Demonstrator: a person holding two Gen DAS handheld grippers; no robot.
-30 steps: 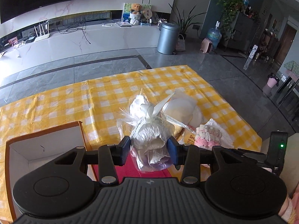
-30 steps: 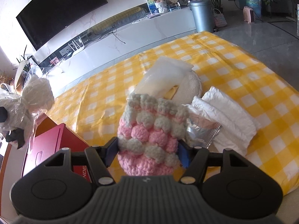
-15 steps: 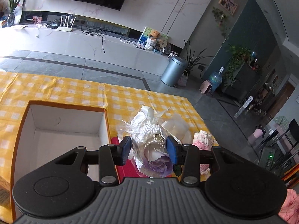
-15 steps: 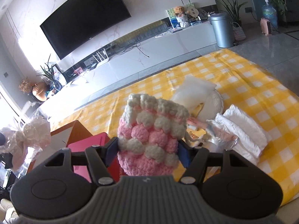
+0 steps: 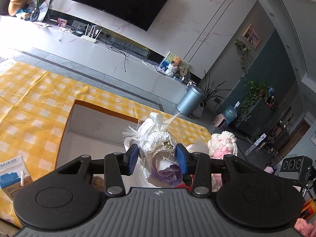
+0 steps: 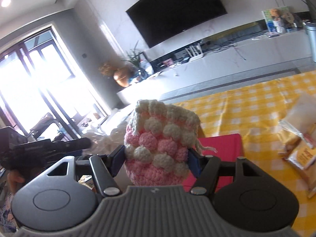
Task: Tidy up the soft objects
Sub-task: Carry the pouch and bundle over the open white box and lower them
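Observation:
My left gripper is shut on a wrapped flower bundle, white fabric with a purple rose in clear plastic, held above the near right corner of an open cardboard box with a white inside. My right gripper is shut on a pink and white crochet pouch, held in the air. That pouch also shows in the left wrist view, just right of the bundle. The left gripper with the bundle shows at the left of the right wrist view.
A yellow checked tablecloth covers the table. A milk carton stands left of the box. A red box lies under the pouch. Plastic-wrapped packets lie at the right. A TV wall and low cabinet stand behind.
Both grippers have swung left while holding their loads. The left one now hangs over the open box, and the right one has moved from the pile of packets to above the red box.

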